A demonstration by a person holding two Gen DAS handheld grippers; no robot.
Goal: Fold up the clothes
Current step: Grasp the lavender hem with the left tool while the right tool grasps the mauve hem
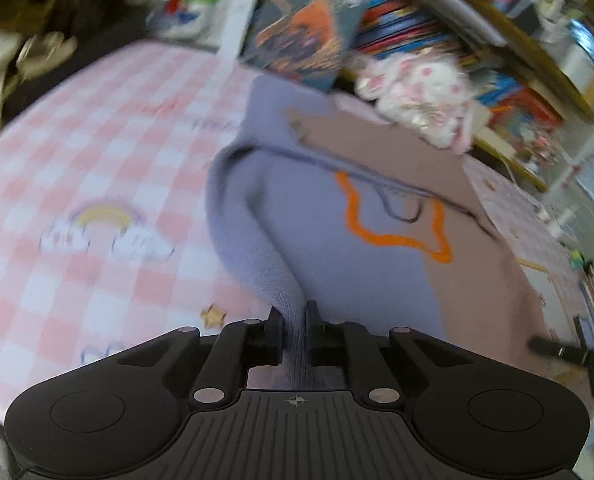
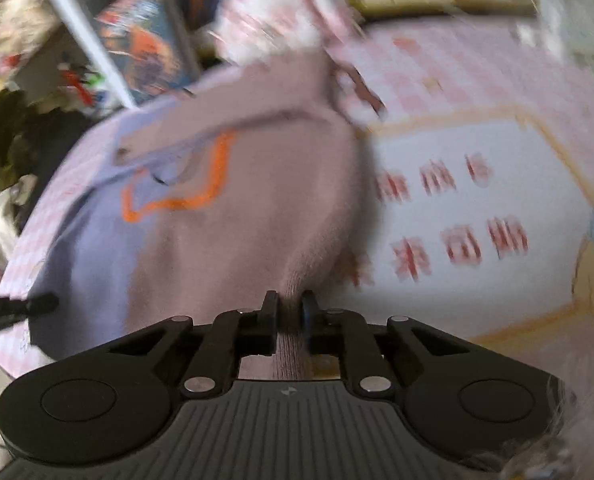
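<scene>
- Left tongs (image 1: 295, 322) clenched on lavender half of sweater (image 1: 329, 264); knit bunched into a ridge running up from the pinch, so prob. gripping hem corner w/ fabric pulled taut.
- Right tongs (image 2: 289, 310) clamped on the mauve-pink half (same sweater (image 2: 233, 216), two-tone w/ orange outline (image 2: 213, 176) on front).
- Sweater lies on tabletop w/ pink-checked cloth (image 1: 97, 152), spread between both tongs; far end toward the bookshelf (image 1: 437, 28), near a pink-white fluffy bundle (image 1: 421, 100).
- Two-corner hold makes sense: keeps hem edge level so the garment can go over as one flat panel, no twisting.
- Both views smeared w/ motion blur, esp. right; likely mid-move (direction not readable).
- A strip of mauve-pink fabric lies diagonally across the chest, above the orange outline; prob. a sleeve already laid in.
- Step in hand, by judgement: bottom-to-top fold; early-to-mid in task.
- Risk: soft knit may slip from the pinch or sag in the middle, leaving a crooked crease.
</scene>
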